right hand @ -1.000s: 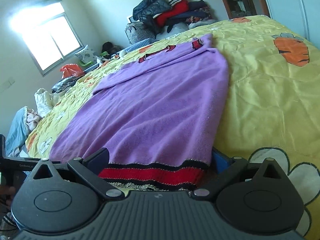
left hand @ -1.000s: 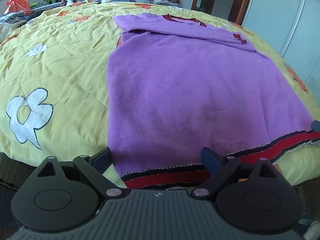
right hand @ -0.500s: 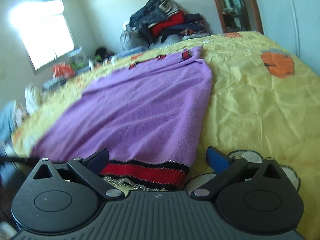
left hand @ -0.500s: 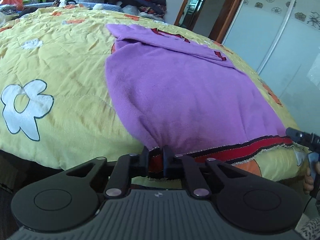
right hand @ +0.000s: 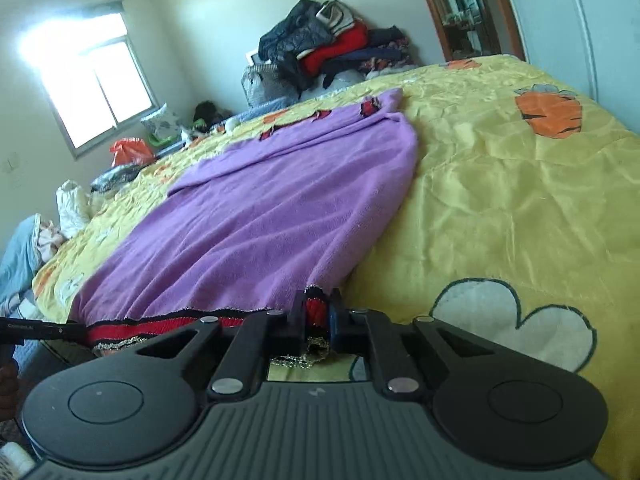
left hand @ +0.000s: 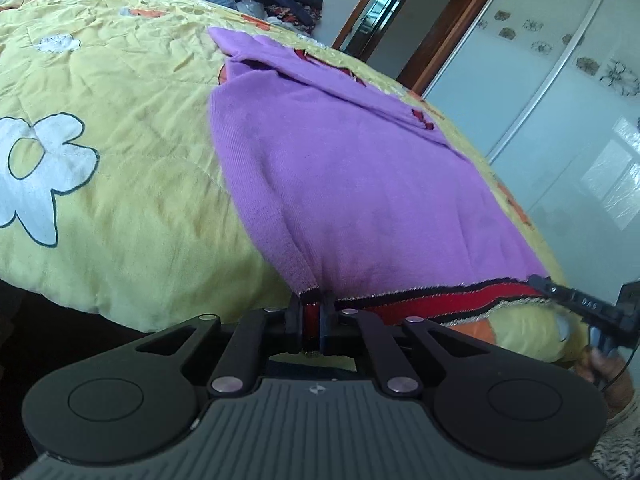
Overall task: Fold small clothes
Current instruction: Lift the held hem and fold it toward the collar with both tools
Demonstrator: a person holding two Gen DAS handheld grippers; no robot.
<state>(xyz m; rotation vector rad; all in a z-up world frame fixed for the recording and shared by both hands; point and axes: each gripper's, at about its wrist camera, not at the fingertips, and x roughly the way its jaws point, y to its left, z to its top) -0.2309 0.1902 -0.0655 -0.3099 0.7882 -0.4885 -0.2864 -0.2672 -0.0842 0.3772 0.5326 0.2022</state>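
A purple knit sweater with a red and black striped hem lies flat on a yellow bedspread, its sleeves folded across the far end. My left gripper is shut on the hem's left corner at the bed's near edge. My right gripper is shut on the hem's right corner. The sweater stretches away from it over the bedspread. The right gripper's tip shows in the left wrist view at the far end of the hem.
A heap of clothes sits past the far end of the bed. A window is at the left, a doorway and wardrobe doors at the right. Bags and cloths lie along the bed's left side.
Both grippers were open around the hem one second ago. The left shut on its corner first, then the right shut on its corner. The hem now bunches at both grippers.
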